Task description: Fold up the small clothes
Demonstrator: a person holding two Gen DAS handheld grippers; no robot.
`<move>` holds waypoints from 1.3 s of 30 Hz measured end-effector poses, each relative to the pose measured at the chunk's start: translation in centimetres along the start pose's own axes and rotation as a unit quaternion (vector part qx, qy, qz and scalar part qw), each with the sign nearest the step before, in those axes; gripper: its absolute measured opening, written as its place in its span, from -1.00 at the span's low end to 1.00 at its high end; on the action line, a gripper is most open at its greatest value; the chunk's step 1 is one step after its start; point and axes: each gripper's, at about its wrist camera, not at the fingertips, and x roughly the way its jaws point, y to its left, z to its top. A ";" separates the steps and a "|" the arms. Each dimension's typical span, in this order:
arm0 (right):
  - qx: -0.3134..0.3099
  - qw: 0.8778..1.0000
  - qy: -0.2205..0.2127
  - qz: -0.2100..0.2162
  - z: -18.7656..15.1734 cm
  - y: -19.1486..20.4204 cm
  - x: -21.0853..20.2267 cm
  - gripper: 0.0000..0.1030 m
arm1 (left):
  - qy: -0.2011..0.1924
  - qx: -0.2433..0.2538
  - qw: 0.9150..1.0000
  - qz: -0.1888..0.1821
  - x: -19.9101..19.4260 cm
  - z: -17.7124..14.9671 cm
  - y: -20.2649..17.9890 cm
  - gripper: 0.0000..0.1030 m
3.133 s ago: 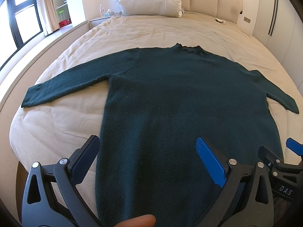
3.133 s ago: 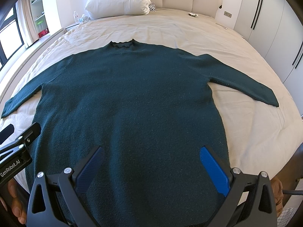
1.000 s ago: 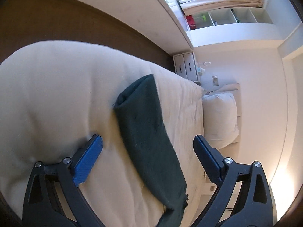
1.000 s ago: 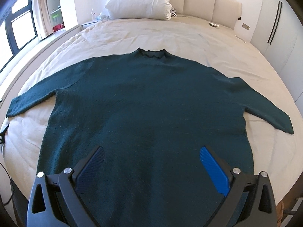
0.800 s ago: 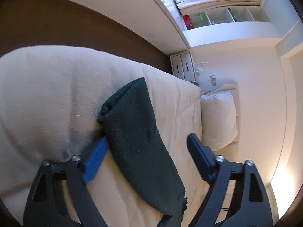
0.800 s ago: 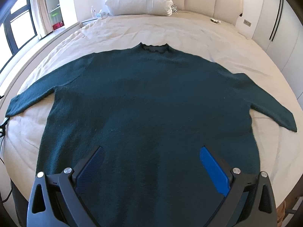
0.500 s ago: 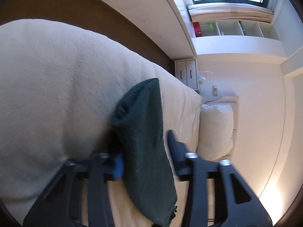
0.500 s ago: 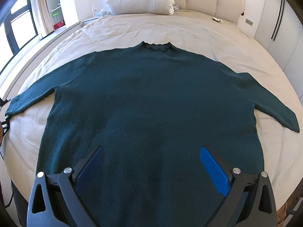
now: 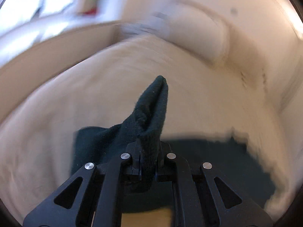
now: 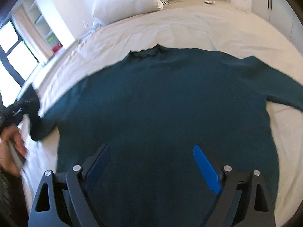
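Note:
A dark green long-sleeved sweater (image 10: pixel 170 104) lies flat on the cream bed (image 10: pixel 189 24), neck toward the pillow. My left gripper (image 9: pixel 148 151) is shut on the cuff of the sweater's left sleeve (image 9: pixel 153 109), which stands up out of the jaws, folded on itself. In the right wrist view that sleeve (image 10: pixel 36 113) is lifted at the bed's left edge, beside a person's hand (image 10: pixel 11 147). My right gripper (image 10: pixel 151 149) hovers over the sweater's lower body. Its jaws are closing but still wide, and they press on nothing. The left wrist view is blurred.
A white pillow (image 10: pixel 126 0) rests against the padded headboard at the far end. A window (image 10: pixel 15 56) and open shelves (image 10: pixel 41 24) run along the left side. White wardrobe doors (image 10: pixel 278 3) stand at the right. Bare sheet surrounds the sweater.
My left gripper has closed on the sleeve cuff and lifted it, swinging round toward the sweater. The right gripper has shifted and rolled, and its jaws have narrowed a little.

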 end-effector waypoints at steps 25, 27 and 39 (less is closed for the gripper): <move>0.020 0.892 0.272 0.361 13.1 11.7 20.8 0.10 | -0.058 0.357 0.922 0.138 1.6 -15.5 -16.3 -0.86; 0.004 0.891 0.280 0.357 13.5 12.6 21.4 -0.42 | -0.058 0.357 0.922 0.137 1.7 -15.5 -16.1 -0.85; 0.039 0.935 0.190 0.297 16.0 3.8 17.2 -0.83 | -0.011 0.301 0.954 -0.009 -2.3 -14.3 -13.9 -0.77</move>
